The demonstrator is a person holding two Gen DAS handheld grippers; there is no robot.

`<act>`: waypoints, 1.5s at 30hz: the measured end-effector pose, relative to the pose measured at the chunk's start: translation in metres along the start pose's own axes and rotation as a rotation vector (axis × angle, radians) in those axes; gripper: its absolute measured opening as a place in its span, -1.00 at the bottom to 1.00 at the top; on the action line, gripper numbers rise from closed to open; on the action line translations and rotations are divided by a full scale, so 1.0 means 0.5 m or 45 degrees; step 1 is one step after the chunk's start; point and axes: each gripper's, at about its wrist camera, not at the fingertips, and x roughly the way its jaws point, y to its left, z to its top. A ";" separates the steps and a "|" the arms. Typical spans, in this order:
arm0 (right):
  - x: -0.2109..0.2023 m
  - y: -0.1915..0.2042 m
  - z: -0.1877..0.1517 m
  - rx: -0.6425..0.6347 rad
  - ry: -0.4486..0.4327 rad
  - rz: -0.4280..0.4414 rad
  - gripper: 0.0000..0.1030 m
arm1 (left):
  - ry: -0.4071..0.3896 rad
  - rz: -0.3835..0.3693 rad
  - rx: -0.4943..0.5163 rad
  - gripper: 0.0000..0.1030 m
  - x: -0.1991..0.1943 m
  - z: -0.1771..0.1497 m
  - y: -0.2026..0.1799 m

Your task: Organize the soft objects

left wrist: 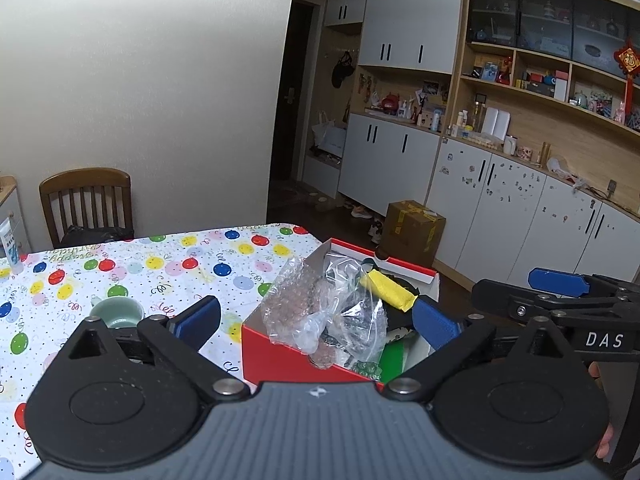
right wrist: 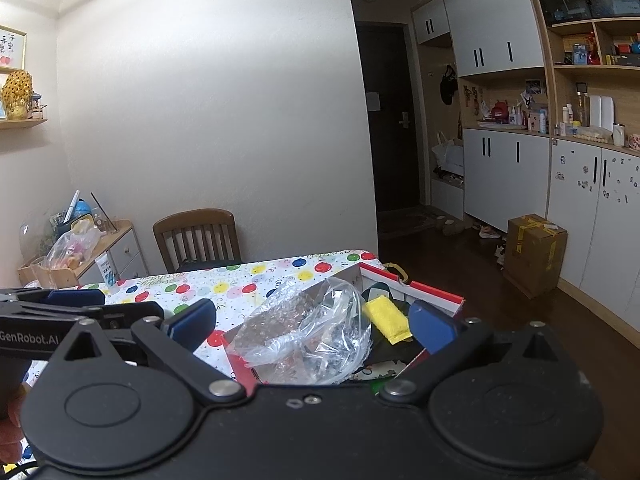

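Both grippers hover spread wide over the box — nothing held.

Left gripper (left wrist: 316, 320) and right gripper (right wrist: 312, 326) both have jaws fully apart, with the crumpled plastic bag (left wrist: 320, 312) just ahead between the pads. The bag spills over the near wall of the red box (left wrist: 280, 354), which sits at the table's (left wrist: 132, 276) far right corner. Yellow cloth (right wrist: 388, 318) lies deeper in, near the right pads. Best move, I'd say — pinch a thick fold of film low, not a loose flap, then tuck it down.
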 end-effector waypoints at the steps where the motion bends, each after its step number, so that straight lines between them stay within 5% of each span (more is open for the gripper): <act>1: -0.002 0.001 -0.001 0.003 -0.001 -0.003 1.00 | 0.000 -0.004 -0.001 1.00 -0.001 0.000 0.001; 45: -0.018 0.029 -0.009 0.001 0.010 -0.039 0.99 | -0.016 -0.002 0.028 0.99 -0.014 -0.003 0.014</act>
